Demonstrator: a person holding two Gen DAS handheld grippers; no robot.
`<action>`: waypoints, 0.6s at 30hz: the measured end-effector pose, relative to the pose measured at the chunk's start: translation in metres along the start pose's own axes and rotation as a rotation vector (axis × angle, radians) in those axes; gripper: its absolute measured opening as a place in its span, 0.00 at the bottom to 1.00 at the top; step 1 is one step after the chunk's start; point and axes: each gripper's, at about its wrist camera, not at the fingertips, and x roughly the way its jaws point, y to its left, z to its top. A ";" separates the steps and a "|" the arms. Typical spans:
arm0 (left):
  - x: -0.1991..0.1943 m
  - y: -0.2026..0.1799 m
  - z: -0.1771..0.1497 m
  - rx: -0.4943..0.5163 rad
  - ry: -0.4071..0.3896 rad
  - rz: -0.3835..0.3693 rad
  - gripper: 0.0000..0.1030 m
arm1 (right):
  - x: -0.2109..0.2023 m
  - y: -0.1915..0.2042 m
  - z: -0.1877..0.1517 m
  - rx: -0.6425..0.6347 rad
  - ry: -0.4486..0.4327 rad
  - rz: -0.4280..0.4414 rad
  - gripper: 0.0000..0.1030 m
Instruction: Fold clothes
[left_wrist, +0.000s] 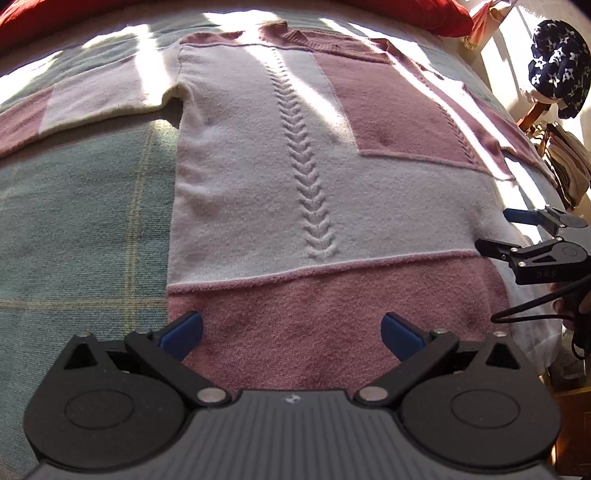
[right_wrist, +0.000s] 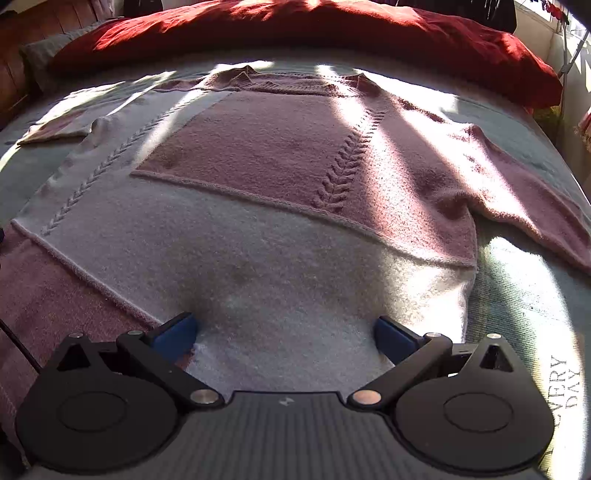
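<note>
Left wrist view: a knitted sweater (left_wrist: 280, 177) in pink and white blocks is seen spread flat, front up, on a pale green checked blanket (left_wrist: 81, 229) covering a bed. A raised braid pattern (left_wrist: 306, 184) runs down the white panel, and one sleeve (left_wrist: 74, 107) is stretched out sideways on the blanket. The pink bottom band of the sweater lies nearest the camera.

The left gripper (left_wrist: 291, 332) is held just over that pink band, its jaws spread wide with nothing between the blue pads. The right gripper (left_wrist: 513, 232) is seen at the sweater's far side edge, jaws apart there too.

In the right wrist view, the sweater (right_wrist: 266, 155) is shown with its neckline at the far end and the other sleeve (right_wrist: 524, 192) laid out on the blanket (right_wrist: 524, 295). The right gripper (right_wrist: 284, 332) is positioned low over the white panel near the hem, jaws wide and holding nothing; whether the pads touch the knit cannot be told.

A red pillow (right_wrist: 332, 33) lies across the head of the bed. A dark star-patterned cloth (left_wrist: 557, 62) is seen beside the bed.
</note>
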 end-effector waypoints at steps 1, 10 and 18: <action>0.001 -0.002 0.002 0.024 0.005 0.025 0.99 | 0.000 0.000 0.000 -0.001 -0.001 0.000 1.00; -0.025 -0.044 -0.030 0.199 -0.027 -0.013 0.99 | 0.000 0.000 -0.002 -0.008 -0.016 0.003 1.00; -0.017 -0.067 -0.053 0.159 0.075 -0.107 0.99 | -0.004 0.001 0.001 -0.026 -0.004 0.006 1.00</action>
